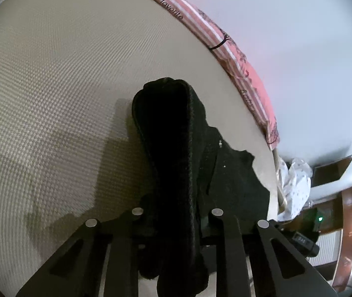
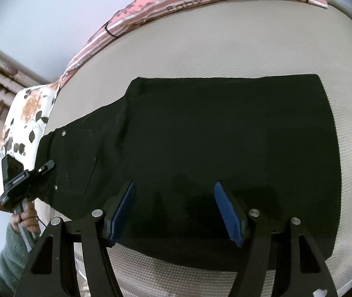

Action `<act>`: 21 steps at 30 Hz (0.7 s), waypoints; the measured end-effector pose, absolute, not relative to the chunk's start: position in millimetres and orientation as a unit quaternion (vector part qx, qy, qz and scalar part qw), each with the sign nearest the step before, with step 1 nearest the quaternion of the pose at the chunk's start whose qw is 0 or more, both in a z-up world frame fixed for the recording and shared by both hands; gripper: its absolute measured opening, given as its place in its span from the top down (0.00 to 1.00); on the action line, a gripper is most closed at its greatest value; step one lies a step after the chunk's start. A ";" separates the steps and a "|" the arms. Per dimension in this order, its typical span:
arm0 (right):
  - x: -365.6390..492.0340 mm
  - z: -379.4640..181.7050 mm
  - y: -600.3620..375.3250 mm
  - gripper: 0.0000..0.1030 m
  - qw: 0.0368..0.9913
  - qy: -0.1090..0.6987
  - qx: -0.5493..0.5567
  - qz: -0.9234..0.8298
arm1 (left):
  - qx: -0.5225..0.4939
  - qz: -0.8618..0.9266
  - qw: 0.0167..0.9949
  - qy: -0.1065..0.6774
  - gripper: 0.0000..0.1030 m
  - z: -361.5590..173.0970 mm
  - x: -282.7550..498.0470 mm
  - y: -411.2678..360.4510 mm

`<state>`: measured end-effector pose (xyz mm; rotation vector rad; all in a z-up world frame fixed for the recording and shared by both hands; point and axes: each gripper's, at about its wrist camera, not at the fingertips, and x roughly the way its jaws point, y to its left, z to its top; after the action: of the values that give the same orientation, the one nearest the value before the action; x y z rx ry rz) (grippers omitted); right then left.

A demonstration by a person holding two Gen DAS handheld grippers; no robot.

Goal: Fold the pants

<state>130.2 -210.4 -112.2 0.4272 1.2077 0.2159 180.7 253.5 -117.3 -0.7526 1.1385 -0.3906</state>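
Black pants (image 2: 213,133) lie flat and folded on a beige textured mattress (image 2: 200,49). Their waistband end with rivets is at the left. My right gripper (image 2: 176,212) is open, its blue pads (image 2: 228,212) spread just above the near edge of the pants, holding nothing. My left gripper (image 1: 176,225) is shut on a bunched fold of the pants (image 1: 171,153), which rises between the fingers and hides the pads. The left gripper also shows in the right wrist view (image 2: 25,178), at the waistband end, held by a hand.
A pink striped blanket (image 1: 225,47) runs along the mattress's far edge by a white wall. A floral pillow (image 2: 25,118) lies at the left end. White crumpled fabric (image 1: 292,188) sits beyond the mattress edge. Bare mattress (image 1: 52,99) stretches to the left.
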 end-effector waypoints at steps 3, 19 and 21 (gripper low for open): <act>130.0 -110.7 -220.6 0.38 0.799 0.555 0.209 0.099 | -0.342 -0.193 0.767 0.508 0.82 -90.4 176.3 241.6; 120.7 -84.9 -265.8 0.38 0.841 0.510 0.171 0.063 | -0.299 -0.275 0.773 0.487 0.83 2.6 178.1 104.4; 118.4 -82.5 -273.9 0.38 0.846 0.504 0.163 0.052 | -0.289 -0.283 0.772 0.490 0.83 4.9 179.1 85.6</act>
<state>118.4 -273.9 -82.5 0.3428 1.0639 0.1099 179.1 85.6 4.9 -0.6259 1.0626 -0.6143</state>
